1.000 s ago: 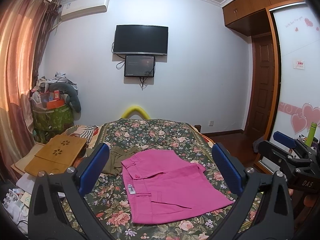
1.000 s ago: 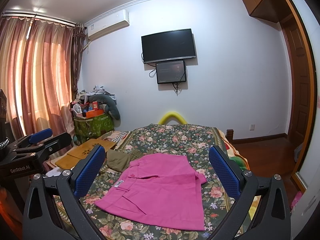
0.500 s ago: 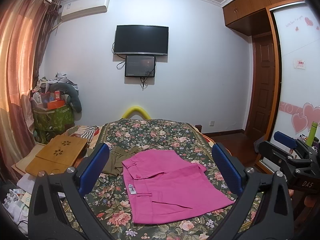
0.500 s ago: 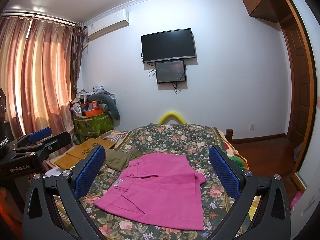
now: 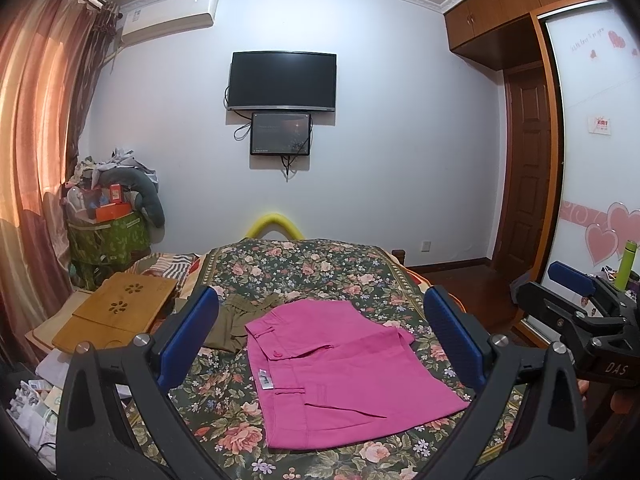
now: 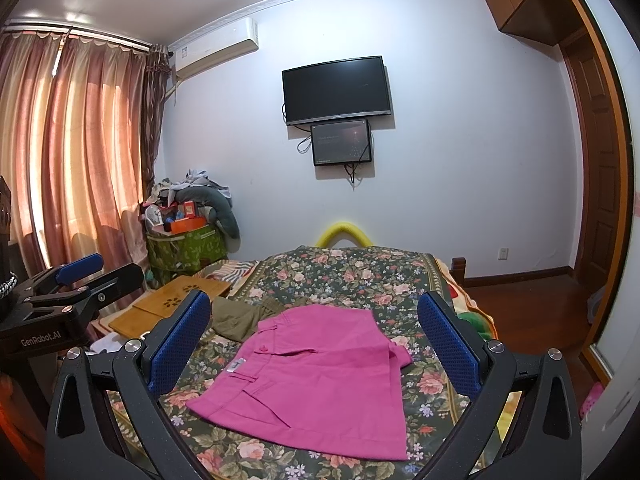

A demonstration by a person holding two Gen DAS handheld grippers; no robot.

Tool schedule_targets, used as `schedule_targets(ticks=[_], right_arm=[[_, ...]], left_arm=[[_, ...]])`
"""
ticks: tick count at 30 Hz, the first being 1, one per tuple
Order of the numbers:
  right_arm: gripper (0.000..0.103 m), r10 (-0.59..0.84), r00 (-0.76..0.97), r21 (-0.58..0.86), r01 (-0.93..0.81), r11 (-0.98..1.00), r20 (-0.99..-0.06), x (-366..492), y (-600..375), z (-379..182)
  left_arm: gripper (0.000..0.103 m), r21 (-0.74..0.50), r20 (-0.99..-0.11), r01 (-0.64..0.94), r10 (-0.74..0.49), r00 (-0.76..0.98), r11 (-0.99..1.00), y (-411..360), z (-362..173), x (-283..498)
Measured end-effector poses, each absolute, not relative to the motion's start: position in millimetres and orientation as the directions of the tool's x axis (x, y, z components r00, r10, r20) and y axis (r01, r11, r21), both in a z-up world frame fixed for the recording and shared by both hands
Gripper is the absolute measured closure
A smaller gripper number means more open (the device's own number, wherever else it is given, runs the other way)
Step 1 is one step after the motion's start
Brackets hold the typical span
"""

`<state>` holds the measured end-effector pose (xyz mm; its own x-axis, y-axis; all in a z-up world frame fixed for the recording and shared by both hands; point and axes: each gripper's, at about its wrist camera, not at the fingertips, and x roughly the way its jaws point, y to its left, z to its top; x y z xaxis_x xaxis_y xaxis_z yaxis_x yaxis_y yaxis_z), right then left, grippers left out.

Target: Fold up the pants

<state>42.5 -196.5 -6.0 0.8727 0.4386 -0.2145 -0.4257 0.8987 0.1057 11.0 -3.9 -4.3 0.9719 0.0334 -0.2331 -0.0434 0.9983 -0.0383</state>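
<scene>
While both my left gripper and right gripper hang spread wide and empty above the floral bed, the pink pants lie on it in a compact folded rectangle; I judge little remains.

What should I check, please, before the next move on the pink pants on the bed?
1. Left tool open, holding nothing: ok.
2. Right tool open, holding nothing: ok.
3. Pink pants lie flat on the floral bedspread: ok.
4. Pants already fully folded: cannot tell.
5. Olive garment clear of the pants: not ok, its edge meets the waistband corner.
6. Both tools apart from the fabric: ok.
</scene>
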Motion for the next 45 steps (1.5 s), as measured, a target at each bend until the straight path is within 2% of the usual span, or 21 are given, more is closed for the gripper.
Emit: schedule_targets(ticks=[13,19,26,32,38,45], right_arm=[[0.000,0.436,0.871,0.105,-0.423,0.900,-0.226,43.9,-194.9,-9.6],[0.000,0.425,0.868,0.096,-0.415,0.905,-0.259,57.5,-192.7,-19.7],[0.000,0.386,0.849,0.086,-0.382,0.920,-0.360,103.6,-194.6,-50.4],[0.000,0.345,0.815,0.055,-0.362,0.930,-0.466,145.9,-198.0,-82.5],[0.000,0.328,0.751,0.053,-0.366,0.929,-0.573,182.1,-205.0,-111.2],[0.000,0.313,0.677,0.062,-0.368,0.928,-0.667,225.5,-211.4,-141.1]], left_arm=[[0.000,-0.042,-0.239,-0.046,0.034,0.971,0.998,-5.1,-5.7,14.2],[0.000,-0.052,-0.283,-0.048,0.031,0.959,0.997,-1.7,-14.0,34.3],[0.000,-0.032,-0.415,-0.085,0.064,0.908,0.996,12.6,-43.9,92.4],[0.000,-0.059,-0.571,-0.120,0.065,0.819,0.991,42.1,-88.4,156.3],[0.000,-0.048,-0.669,-0.178,0.101,0.737,0.983,74.2,-130.7,211.0],[0.000,-0.070,-0.786,-0.162,0.046,0.617,0.984,98.3,-179.1,262.5]])
